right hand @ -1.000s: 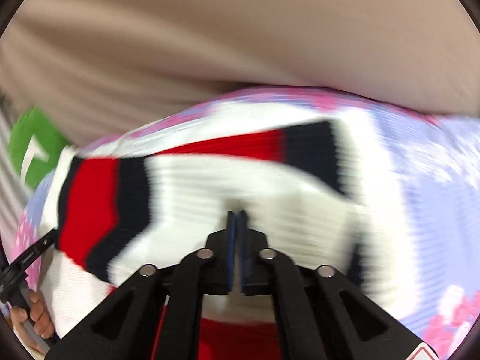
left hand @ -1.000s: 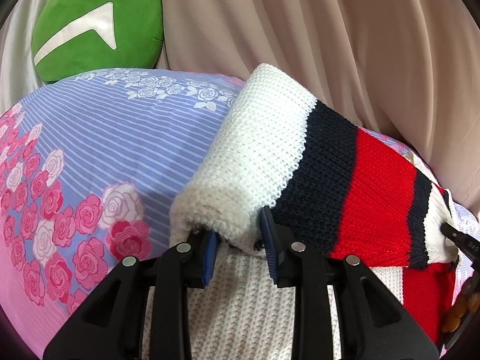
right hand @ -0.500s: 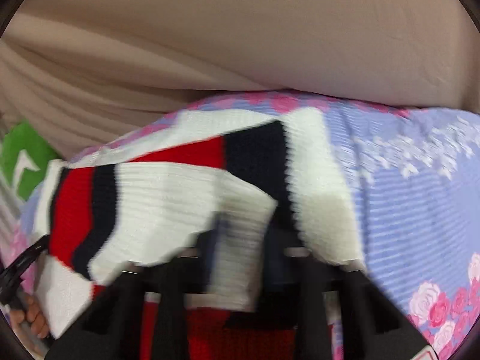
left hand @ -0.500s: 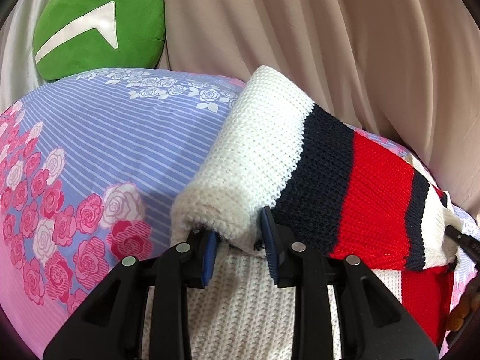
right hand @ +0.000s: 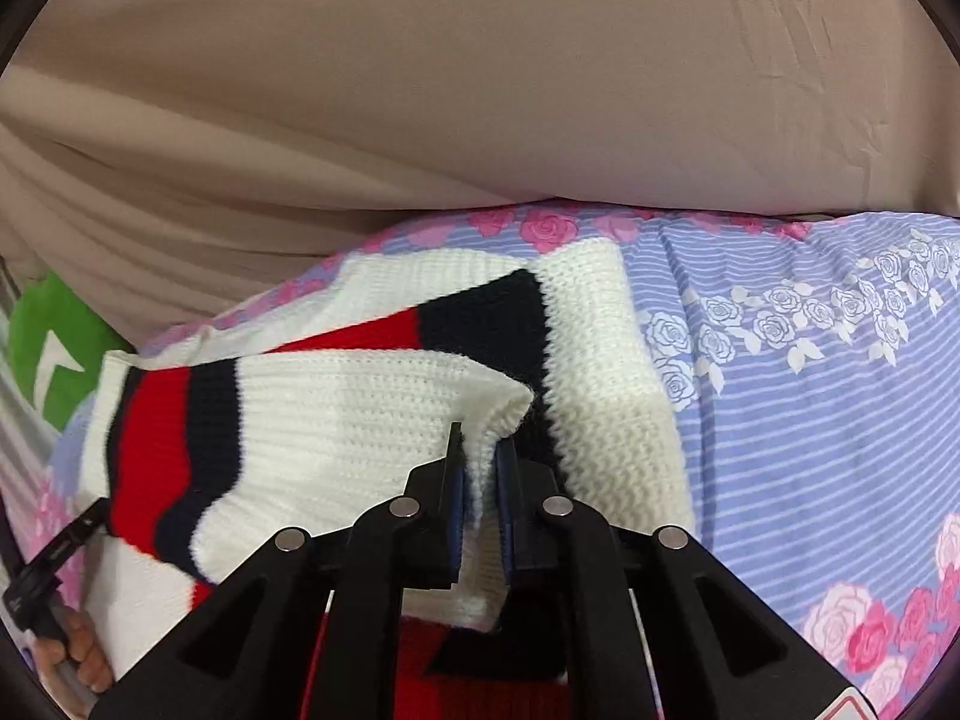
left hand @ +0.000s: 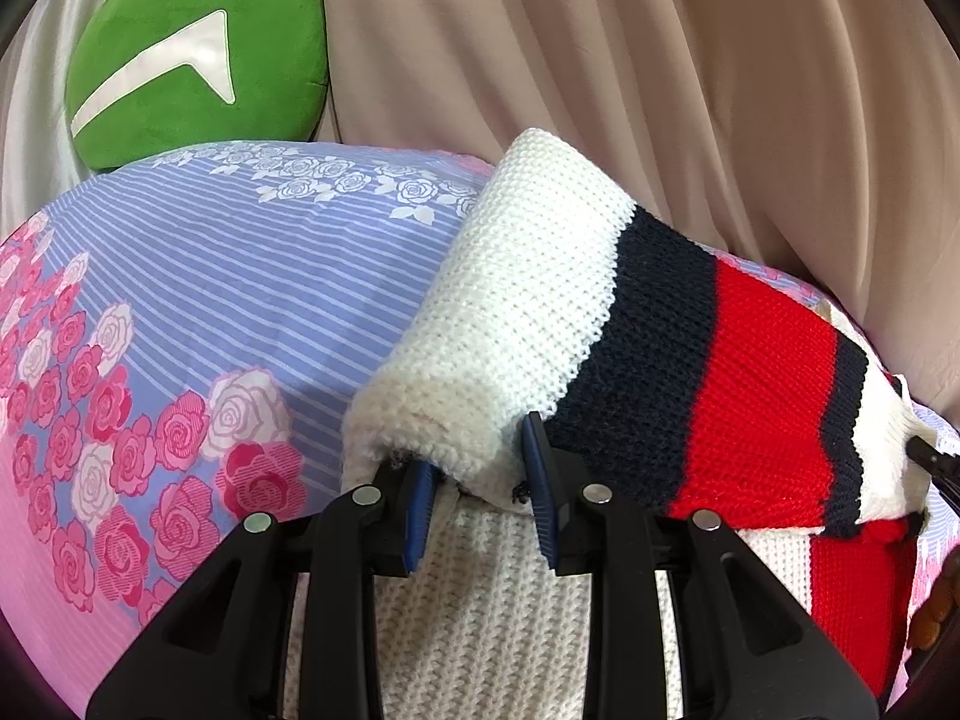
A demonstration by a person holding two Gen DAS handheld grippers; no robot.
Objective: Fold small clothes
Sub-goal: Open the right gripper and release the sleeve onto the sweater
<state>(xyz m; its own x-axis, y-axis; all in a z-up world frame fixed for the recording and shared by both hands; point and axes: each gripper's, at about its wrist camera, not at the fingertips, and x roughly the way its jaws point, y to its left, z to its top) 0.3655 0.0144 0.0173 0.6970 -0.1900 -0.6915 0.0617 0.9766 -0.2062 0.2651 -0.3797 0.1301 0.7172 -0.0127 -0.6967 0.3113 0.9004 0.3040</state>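
Observation:
A small knitted sweater with white, navy and red stripes lies on a floral bed sheet. My left gripper has its blue pads around the folded white sleeve edge; the jaws stand fairly wide with the thick knit between them. In the right wrist view the sweater is folded over itself. My right gripper is nearly closed on the white folded corner, which sits between its pads.
A green cushion with a white mark rests at the back left. Beige draped fabric hangs behind the bed. The left gripper and hand show at the lower left of the right wrist view.
The right gripper opened from fully shut, moved onto the white folded corner and closed on it. The left gripper and its sleeve edge have barely moved.

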